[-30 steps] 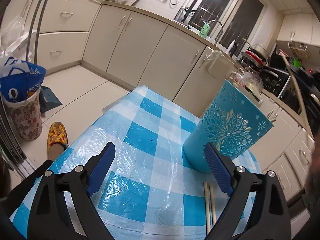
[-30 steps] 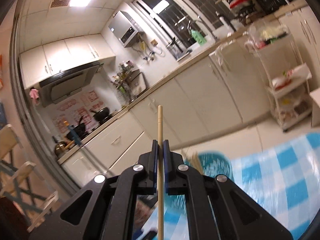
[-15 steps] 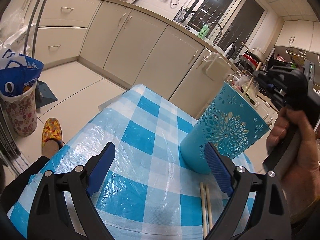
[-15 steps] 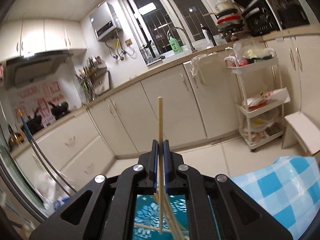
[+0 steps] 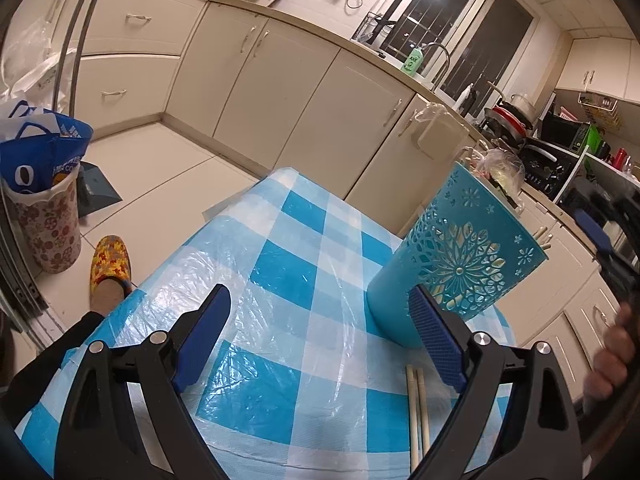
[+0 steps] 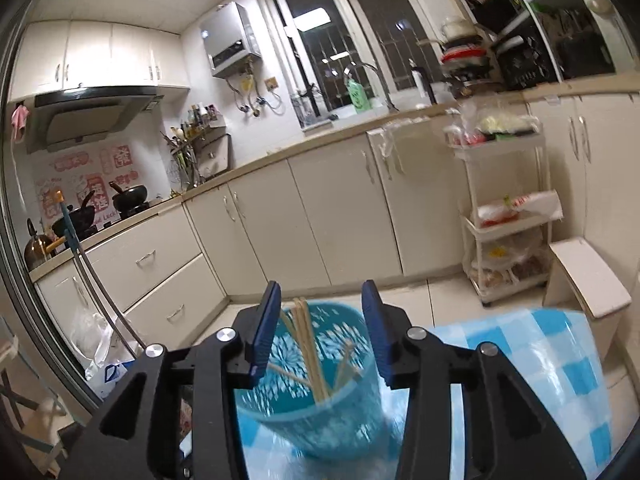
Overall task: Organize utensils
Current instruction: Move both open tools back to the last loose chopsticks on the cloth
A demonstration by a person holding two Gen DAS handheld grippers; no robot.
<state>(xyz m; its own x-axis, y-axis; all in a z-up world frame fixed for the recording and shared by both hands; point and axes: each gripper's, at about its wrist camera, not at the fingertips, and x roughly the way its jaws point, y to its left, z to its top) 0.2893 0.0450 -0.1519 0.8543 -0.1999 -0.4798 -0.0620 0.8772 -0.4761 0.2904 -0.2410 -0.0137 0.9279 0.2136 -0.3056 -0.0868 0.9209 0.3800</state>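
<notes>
Chopsticks (image 6: 308, 350) stand loose inside the turquoise cut-out utensil holder (image 6: 320, 396), leaning against its far wall, with their tips poking above the rim in the left wrist view. The holder sits on the blue-and-white checked tablecloth (image 5: 296, 264) under a clear plastic cover, toward the table's far right side as the left camera sees it.

Right gripper (image 6: 320, 332) hovers just above the holder's mouth, and its jaws have just been opening: the blue pads now stand apart with nothing pinched between them, the sticks showing in the gap below. That view is blurred low down, so the holder's base is smeared.

Left gripper (image 5: 320, 336) hangs low over the cloth with its fingers spread wide and empty; its right pad sits just in front of the holder's base in the picture, though I cannot tell whether they touch. Two more chopsticks (image 5: 416, 412) lie side by side on the cloth, just inside that right finger.

At the right edge of the left view, a hand (image 5: 612, 356) grips the other tool's dark body. Down on the floor, a yellow patterned slipper (image 5: 110, 264) shows on a foot beside the table, near a floral bin (image 5: 52, 232).
</notes>
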